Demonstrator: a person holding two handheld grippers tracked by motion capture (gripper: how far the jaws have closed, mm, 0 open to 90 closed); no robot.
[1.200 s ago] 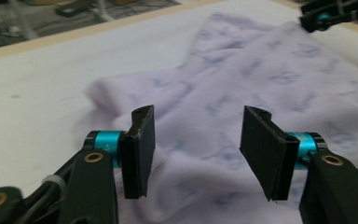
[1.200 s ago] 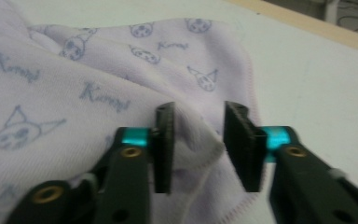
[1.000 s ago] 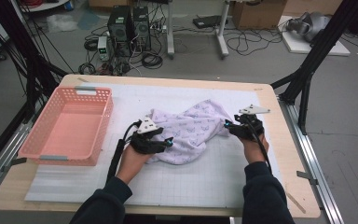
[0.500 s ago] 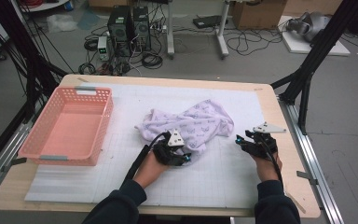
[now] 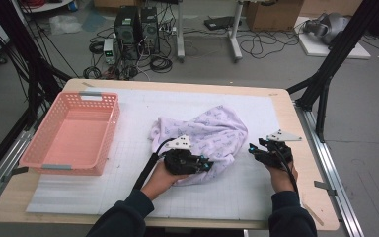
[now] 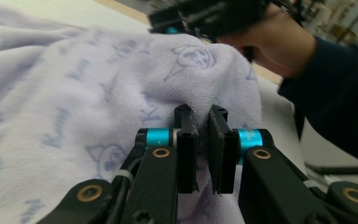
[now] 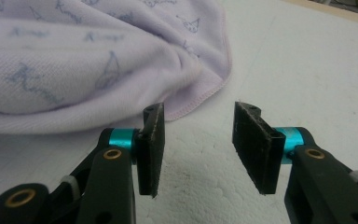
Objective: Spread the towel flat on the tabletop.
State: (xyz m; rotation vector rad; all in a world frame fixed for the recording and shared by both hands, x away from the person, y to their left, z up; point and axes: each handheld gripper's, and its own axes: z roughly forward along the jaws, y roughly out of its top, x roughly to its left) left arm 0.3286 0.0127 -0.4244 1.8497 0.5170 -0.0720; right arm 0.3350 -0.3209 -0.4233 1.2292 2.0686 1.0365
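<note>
A lilac towel (image 5: 212,131) with a pale printed pattern lies bunched on the white mat (image 5: 128,197). My left gripper (image 5: 205,165) sits at the towel's near edge. Its jaws have just been closing, and in the left gripper view (image 6: 202,122) they pinch a raised fold of the towel (image 6: 74,84). My right gripper (image 5: 254,151) rests on the mat just right of the towel and is open. In the right gripper view (image 7: 198,116) nothing lies between its pads, and the hemmed edge of the towel (image 7: 74,56) lies just beyond its left pad.
A pink plastic basket (image 5: 109,133) stands on the left part of the table, with nothing in it. The wooden table edge (image 5: 321,197) runs close to the right hand. Black frame legs, cables and computer boxes stand on the floor beyond.
My left gripper slid right along the towel's near side and closed on a fold. My right gripper drew back off the towel to the right. The towel is more bunched.
</note>
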